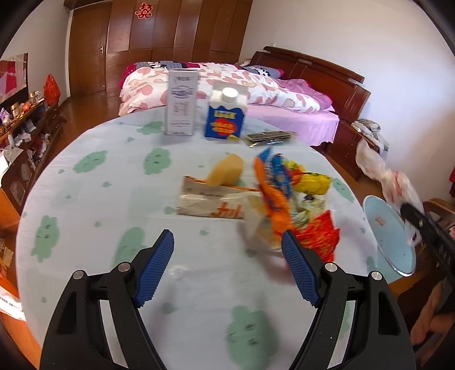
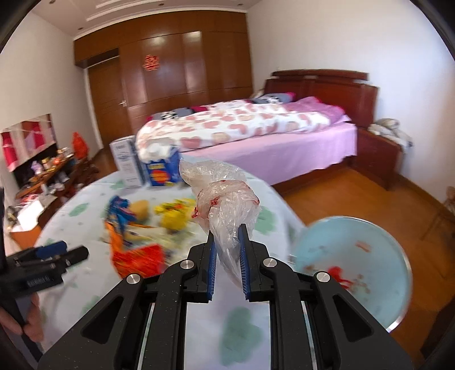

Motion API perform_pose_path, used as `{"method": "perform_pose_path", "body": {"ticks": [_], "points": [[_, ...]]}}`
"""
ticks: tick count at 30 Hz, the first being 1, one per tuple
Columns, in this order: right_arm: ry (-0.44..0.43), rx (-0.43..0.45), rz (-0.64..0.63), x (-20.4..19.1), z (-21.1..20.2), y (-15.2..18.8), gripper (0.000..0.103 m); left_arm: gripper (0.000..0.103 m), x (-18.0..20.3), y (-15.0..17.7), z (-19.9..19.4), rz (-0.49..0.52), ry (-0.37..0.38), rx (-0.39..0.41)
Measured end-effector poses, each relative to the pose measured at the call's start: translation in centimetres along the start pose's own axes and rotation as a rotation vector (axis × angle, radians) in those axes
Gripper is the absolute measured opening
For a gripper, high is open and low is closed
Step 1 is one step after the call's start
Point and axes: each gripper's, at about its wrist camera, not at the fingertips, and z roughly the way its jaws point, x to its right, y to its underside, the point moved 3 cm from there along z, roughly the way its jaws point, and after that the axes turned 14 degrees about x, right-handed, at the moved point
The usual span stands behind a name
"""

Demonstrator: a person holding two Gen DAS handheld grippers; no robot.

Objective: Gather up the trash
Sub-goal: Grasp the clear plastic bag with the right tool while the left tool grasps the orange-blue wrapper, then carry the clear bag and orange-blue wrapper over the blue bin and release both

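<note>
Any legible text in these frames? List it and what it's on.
"囍", red sign on the wardrobe.
White carton: print too small to read.
Blue carton: label blurred.
Orange wrapper: blurred.
White wrapper: orange lettering, unreadable.
Left gripper: white lettering on its body, too blurred.

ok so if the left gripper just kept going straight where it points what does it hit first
Probably the bare tablecloth: the open left gripper tilts down at it. Beyond lies the white and orange wrapper, though depth is unclear.

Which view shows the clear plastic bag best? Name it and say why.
Right wrist view: the clear plastic bag sits centred, pinched in the right claw. Left wrist view shows it only blurred at the right edge.
</note>
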Motion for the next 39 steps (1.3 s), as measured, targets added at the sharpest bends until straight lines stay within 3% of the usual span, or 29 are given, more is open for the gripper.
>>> {"method": "perform_pose_path", "body": {"ticks": [4, 10, 15, 17, 20, 26, 31, 39], "points": [[0.016, -0.020, 0.032, 1.6, -0.5, 1.0, 0.016, 0.069, 2.1, 0.5, 1.8, -0.024, 0.018, -0.034], [0.014, -0.038, 0.067, 2.9, -1.4, 2.1, 0.016, 0.068, 3.6, 1.3, 4.1, -0.080, 0.011, -0.083], [0.007, -0.036, 0.074, 2.7, -1.7, 2.4, 0.016, 0.048, 4.1, 1.6, 4.1, -0.068, 0.041, -0.096], [0.005, -0.037, 0.077, 2.7, -1.8, 2.3, 0.016, 0.030, 4.2, 1.6, 4.0, -0.067, 0.067, -0.096], [0.007, -0.035, 0.079, 2.7, -1.8, 2.3, 0.016, 0.024, 4.3, 1.5, 3.5, -0.055, 0.092, -0.087], [0.012, -0.015, 0.093, 2.9, -2.3, 1.9, 0.016, 0.021, 3.3, 0.7, 1.1, -0.035, 0.099, -0.038], [0.018, -0.001, 0.099, 3.2, -2.6, 1.7, 0.016, 0.021, 1.6, -0.3, -1.4, -0.030, 0.060, 0.003], [0.038, 0.016, 0.088, 4.1, -4.0, 1.4, 0.016, 0.021, 1.9, -1.2, -2.5, -0.002, 0.036, 0.023]]}}
